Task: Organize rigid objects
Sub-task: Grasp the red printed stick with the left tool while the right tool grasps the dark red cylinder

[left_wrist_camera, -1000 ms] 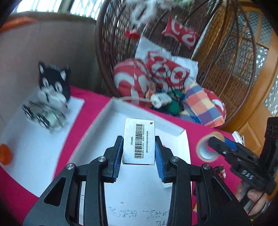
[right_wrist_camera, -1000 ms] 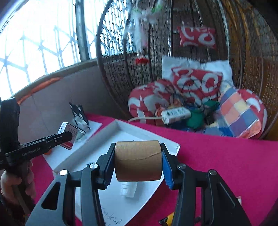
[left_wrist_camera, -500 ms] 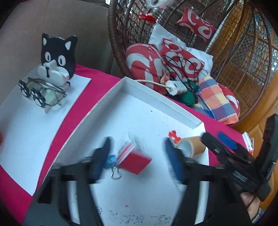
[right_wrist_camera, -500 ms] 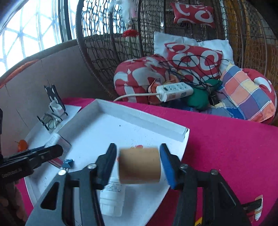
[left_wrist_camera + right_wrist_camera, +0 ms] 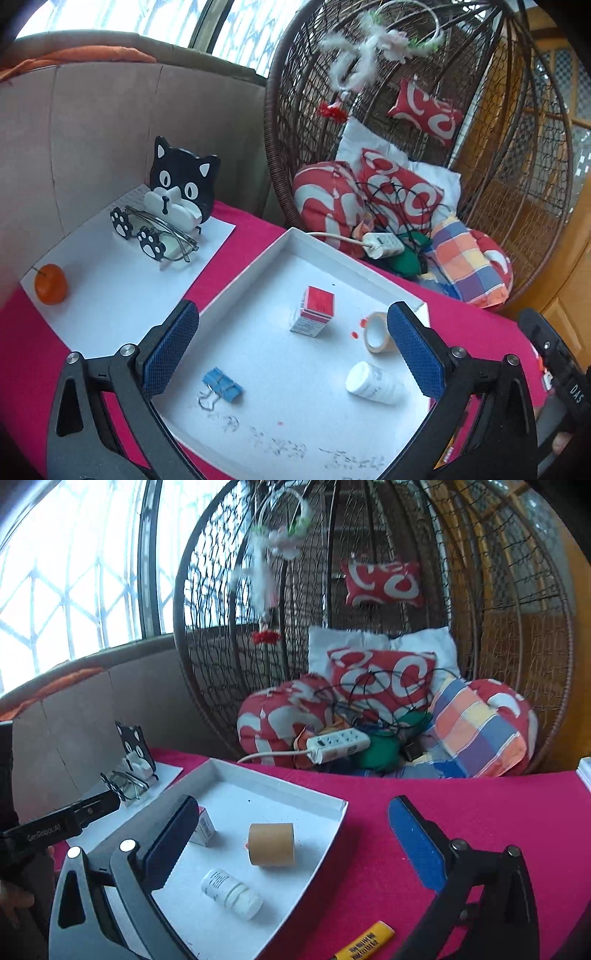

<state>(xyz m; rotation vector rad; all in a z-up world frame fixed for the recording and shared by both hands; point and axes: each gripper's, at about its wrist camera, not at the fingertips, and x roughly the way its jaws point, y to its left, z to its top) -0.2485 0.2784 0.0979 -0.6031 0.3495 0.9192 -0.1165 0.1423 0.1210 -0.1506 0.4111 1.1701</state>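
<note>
A white tray (image 5: 258, 258) (image 5: 332, 805) lies on the red tablecloth. In it are a small red and white box (image 5: 314, 312) (image 5: 203, 827), a brown tape roll (image 5: 375, 332) (image 5: 271, 843), a white pill bottle (image 5: 371, 382) (image 5: 232, 893) on its side and a blue binder clip (image 5: 221, 384). My left gripper (image 5: 291, 350) is open and empty above the tray's near part. My right gripper (image 5: 295, 845) is open and empty above the tray's right edge.
A black cat-shaped stand with glasses (image 5: 173, 206) and an orange fruit (image 5: 50, 284) sit on white paper at the left. A yellow tube (image 5: 365, 941) lies on the cloth near the front. A wicker hanging chair (image 5: 369, 627) with cushions and a power strip (image 5: 338, 744) stands behind the table.
My left gripper let go of the red and white box and my right gripper let go of the tape roll. Both now lie in the tray, and both grippers have opened and drawn back.
</note>
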